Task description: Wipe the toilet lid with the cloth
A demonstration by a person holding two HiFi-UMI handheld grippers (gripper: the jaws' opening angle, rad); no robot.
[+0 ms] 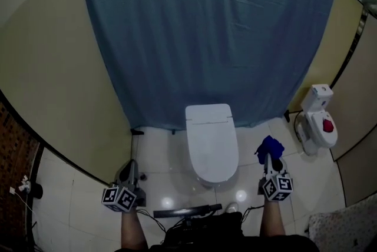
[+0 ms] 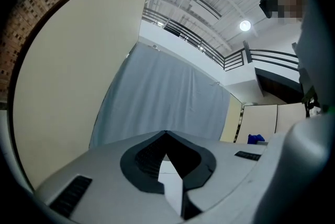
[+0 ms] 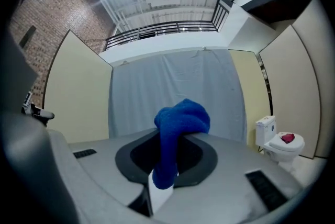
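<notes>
1. Because the blue cloth (image 1: 268, 146) is pinched in the right tool (image 1: 269, 158), that tool looks like the one to do the wiping. Its jaws are clenched on the cloth's lower part, and the rest bunches in a rounded wad above the tips, as the right gripper view shows.
2. The toilet lid (image 1: 211, 142) is down, closed on the white toilet that stands on the tiled floor (image 1: 159, 153) before the blue curtain (image 1: 206, 27). It lies between the two tools, ahead of the person.
3. From the right tool the lid lies to the left and slightly forward, near but apart; cloth and lid do not touch. The lid's long axis runs away from the person, from the rounded front edge nearest them back toward the curtain.
4. The left tool (image 1: 128, 173) hangs on the lid's other side, farther from it than the right one. In the left gripper view its jaws are closed together with nothing between them, aimed up toward the curtain and ceiling.
5. In my judgement, wiping has not begun. The coming move calls for swinging the right tool leftward and down until the wad meets the lid's top, then stroking along the long axis.
6. A smaller second toilet (image 1: 317, 121) stands well off to the right.
</notes>
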